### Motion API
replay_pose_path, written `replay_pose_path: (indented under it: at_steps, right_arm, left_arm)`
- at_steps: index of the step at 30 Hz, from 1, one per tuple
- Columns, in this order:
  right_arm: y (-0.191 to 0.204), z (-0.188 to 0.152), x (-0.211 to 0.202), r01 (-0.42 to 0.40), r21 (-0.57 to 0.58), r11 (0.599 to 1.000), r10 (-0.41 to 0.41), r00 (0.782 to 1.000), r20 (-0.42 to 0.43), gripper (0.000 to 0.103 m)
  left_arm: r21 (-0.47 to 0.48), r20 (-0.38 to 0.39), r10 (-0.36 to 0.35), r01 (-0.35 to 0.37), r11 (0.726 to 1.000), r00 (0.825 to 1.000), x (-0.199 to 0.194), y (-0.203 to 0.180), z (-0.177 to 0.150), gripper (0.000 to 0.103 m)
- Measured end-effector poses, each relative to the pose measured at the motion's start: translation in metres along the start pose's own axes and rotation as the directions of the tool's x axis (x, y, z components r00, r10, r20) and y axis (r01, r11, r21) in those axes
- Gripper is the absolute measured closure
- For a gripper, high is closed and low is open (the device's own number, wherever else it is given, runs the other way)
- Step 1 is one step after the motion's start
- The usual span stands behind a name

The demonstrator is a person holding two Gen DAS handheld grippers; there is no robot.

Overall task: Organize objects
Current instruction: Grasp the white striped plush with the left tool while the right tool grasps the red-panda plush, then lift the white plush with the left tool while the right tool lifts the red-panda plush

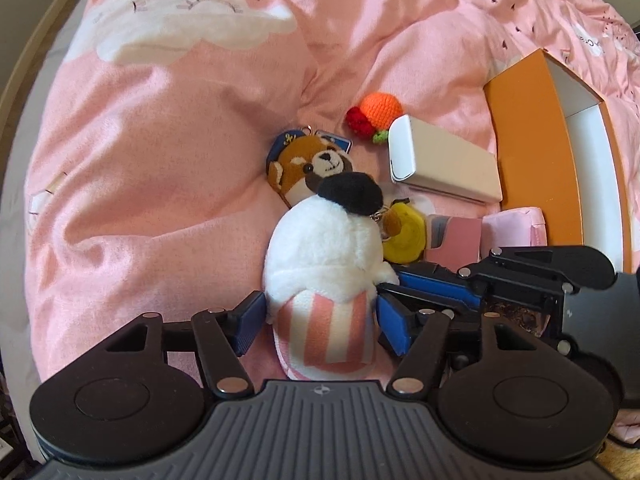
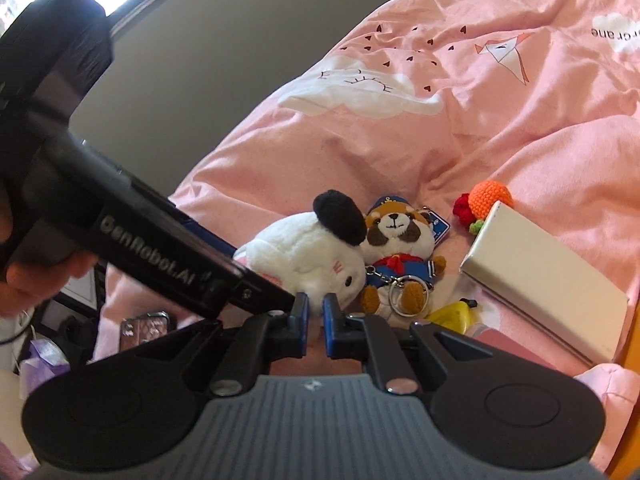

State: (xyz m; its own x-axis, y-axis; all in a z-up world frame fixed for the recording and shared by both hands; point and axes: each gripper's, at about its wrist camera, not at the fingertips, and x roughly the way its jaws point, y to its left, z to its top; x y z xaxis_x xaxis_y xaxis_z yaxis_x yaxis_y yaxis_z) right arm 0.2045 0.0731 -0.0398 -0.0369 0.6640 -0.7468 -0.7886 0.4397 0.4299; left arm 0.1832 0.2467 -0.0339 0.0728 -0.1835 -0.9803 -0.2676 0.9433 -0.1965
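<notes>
A white plush dog (image 1: pixel 320 248) with a black ear and pink-striped bottom lies on the pink duvet. My left gripper (image 1: pixel 320 320) has its blue pads on both sides of the striped bottom, shut on it. In the right wrist view the dog (image 2: pixel 304 256) lies just ahead of my right gripper (image 2: pixel 316 312), whose jaws stand narrowly apart with nothing clearly between them. A red panda keychain plush (image 1: pixel 308 164) (image 2: pixel 400 248) lies beside the dog. A crochet orange with strawberry (image 1: pixel 376 114) (image 2: pixel 484 200) lies beyond.
A white box (image 1: pixel 440 160) (image 2: pixel 544 280) lies next to an open orange box (image 1: pixel 536 140). A yellow toy (image 1: pixel 404 232) and pink items (image 1: pixel 512 224) lie by the right gripper body. The bed edge and floor clutter (image 2: pixel 144 328) are at left.
</notes>
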Motion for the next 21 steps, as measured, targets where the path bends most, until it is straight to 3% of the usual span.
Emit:
replay_pose_path:
  at_steps: [4,6,10,12,13,14,21]
  right_arm:
    - [-0.009,0.001,0.003,-0.004,0.036,0.999,0.004,1.0,-0.013,0.094]
    - [-0.013,0.002,0.004,-0.018,0.064,0.998,0.02,0.999,-0.027,0.093]
    - [-0.014,0.009,0.0,-0.018,0.051,0.999,0.02,0.999,-0.031,0.09]
    - [-0.016,0.014,-0.007,-0.009,0.044,0.999,0.01,1.0,-0.013,0.08]
    - [-0.017,0.016,-0.01,0.0,0.042,0.999,0.0,1.0,-0.001,0.068]
    - [-0.018,0.019,-0.013,0.007,0.039,0.999,-0.007,1.0,0.012,0.063]
    - [-0.029,0.037,-0.015,0.017,0.057,0.998,-0.019,0.999,0.04,0.062]
  left_arm:
    - [0.032,-0.011,-0.009,0.009,0.999,1.0,0.007,-0.002,0.004,0.028]
    - [0.074,0.005,-0.011,0.011,0.997,1.0,0.007,-0.006,0.001,0.034]
    - [0.06,0.041,-0.043,0.04,0.997,0.998,-0.002,-0.002,-0.001,0.038]
    - [0.047,0.073,-0.069,0.066,0.997,0.995,-0.013,0.001,0.0,0.039]
    - [0.048,0.092,-0.078,0.074,0.996,0.993,-0.018,0.002,-0.001,0.04]
    - [0.053,0.114,-0.08,0.074,0.996,0.99,-0.024,0.001,-0.001,0.04]
    - [0.047,0.219,-0.067,0.058,0.997,0.973,-0.036,0.001,0.008,0.042]
